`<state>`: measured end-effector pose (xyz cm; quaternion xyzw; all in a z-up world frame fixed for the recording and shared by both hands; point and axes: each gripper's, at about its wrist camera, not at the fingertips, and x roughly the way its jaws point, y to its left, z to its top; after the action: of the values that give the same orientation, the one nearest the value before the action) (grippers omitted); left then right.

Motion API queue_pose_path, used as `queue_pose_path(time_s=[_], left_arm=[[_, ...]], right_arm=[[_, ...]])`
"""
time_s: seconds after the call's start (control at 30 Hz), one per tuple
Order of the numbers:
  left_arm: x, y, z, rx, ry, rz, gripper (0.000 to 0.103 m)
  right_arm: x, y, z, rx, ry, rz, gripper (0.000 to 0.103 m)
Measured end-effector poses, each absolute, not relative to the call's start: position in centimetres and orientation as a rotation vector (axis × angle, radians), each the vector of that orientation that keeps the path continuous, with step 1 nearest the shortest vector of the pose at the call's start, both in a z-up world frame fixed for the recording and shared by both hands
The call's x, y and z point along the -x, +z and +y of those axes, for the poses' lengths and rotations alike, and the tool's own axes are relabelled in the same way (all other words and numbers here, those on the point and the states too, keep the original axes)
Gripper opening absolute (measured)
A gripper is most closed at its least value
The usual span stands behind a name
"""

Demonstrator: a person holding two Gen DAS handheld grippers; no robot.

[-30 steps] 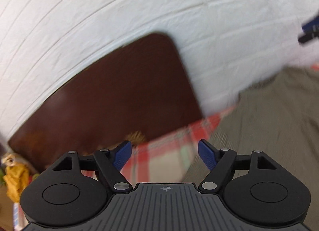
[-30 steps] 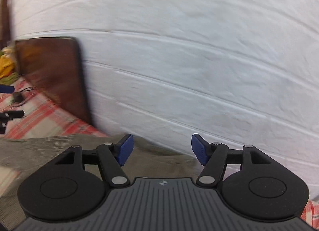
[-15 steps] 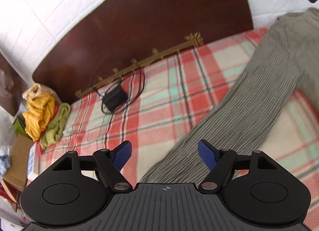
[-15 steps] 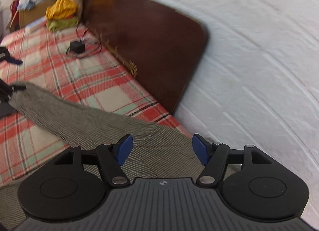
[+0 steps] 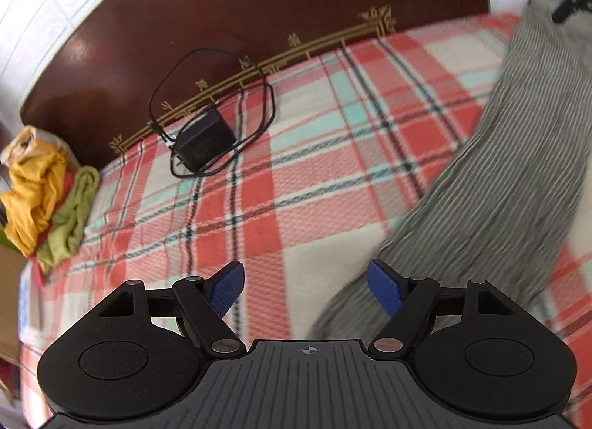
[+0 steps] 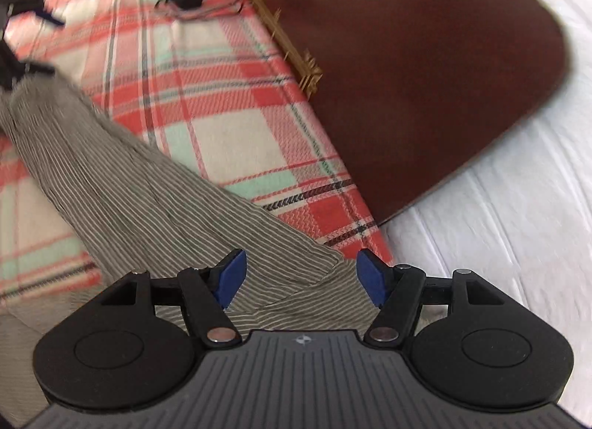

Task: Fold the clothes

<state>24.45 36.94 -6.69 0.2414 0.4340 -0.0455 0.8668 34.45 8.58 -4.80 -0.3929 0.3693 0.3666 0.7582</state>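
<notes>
While both tools, left [image 5: 306,286] and right [image 6: 301,277], are hanging open and empty over the striped garment [image 6: 148,199], grabbing bed blanket [image 5: 281,155] too is risking a dragged, bunched fold.

- A bed [image 5: 296,170] under a red, cream and teal plaid cover.
- Dark brown wooden headboard [image 5: 259,3], gold trim [image 5: 333,39] along its base.
- White panelled wall [image 6: 499,207] behind, daylight-bright.

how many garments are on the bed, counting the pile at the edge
3: a striped garment spread across the blanket, plus a yellow one and a green one piled by the headboard. The pile may hide more.
</notes>
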Motion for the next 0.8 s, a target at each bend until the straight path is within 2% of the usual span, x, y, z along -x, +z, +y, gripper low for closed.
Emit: queue_pose_path(time_s=[0.33,0.53,0.57,0.6,0.63,0.67,0.7,0.73,0.77,0.8], left_arm=[[-25.1,-8.0,38.3,-0.532,-0.146,0.955,0.087],[-25.5,-8.0,38.8,-0.488,-0.155,0.982,0.084],[-25.5,-8.0,38.7,-0.482,-0.161,0.986,0.073],[-25.3,-7.9,38.5,-0.472,-0.183,0.988,0.052],[-25.2,-7.8,38.3,-0.46,-0.207,0.99,0.04],[-25.1,-7.8,37.9,-0.451,-0.228,0.997,0.016],[-24.9,-7.9,37.2,-0.474,-0.234,0.993,0.005],[-24.6,-8.0,36.5,-0.5,-0.238,0.989,0.003],[-24.5,-8.0,36.1,-0.518,-0.237,0.981,0.006],[-24.3,-8.0,35.7,-0.536,-0.235,0.974,0.007]], right_arm=[[-36.1,-7.2,10.8,1.003,0.915,0.814,0.07],[-37.0,-8.9,11.1,0.986,0.958,0.856,0.07],[-37.1,-9.0,11.0,0.975,0.965,0.853,0.07],[-37.2,-9.0,11.0,0.962,0.97,0.853,0.07],[-37.4,-9.1,11.0,0.947,0.972,0.86,0.069],[-37.4,-9.2,10.9,0.928,0.978,0.873,0.064],[-37.4,-9.1,10.8,0.908,0.989,0.886,0.049],[-37.3,-9.1,10.7,0.887,1.0,0.9,0.042],[-37.3,-9.1,10.6,0.867,1.01,0.913,0.035],[-37.1,-9.1,10.5,0.862,1.013,0.911,0.035]])
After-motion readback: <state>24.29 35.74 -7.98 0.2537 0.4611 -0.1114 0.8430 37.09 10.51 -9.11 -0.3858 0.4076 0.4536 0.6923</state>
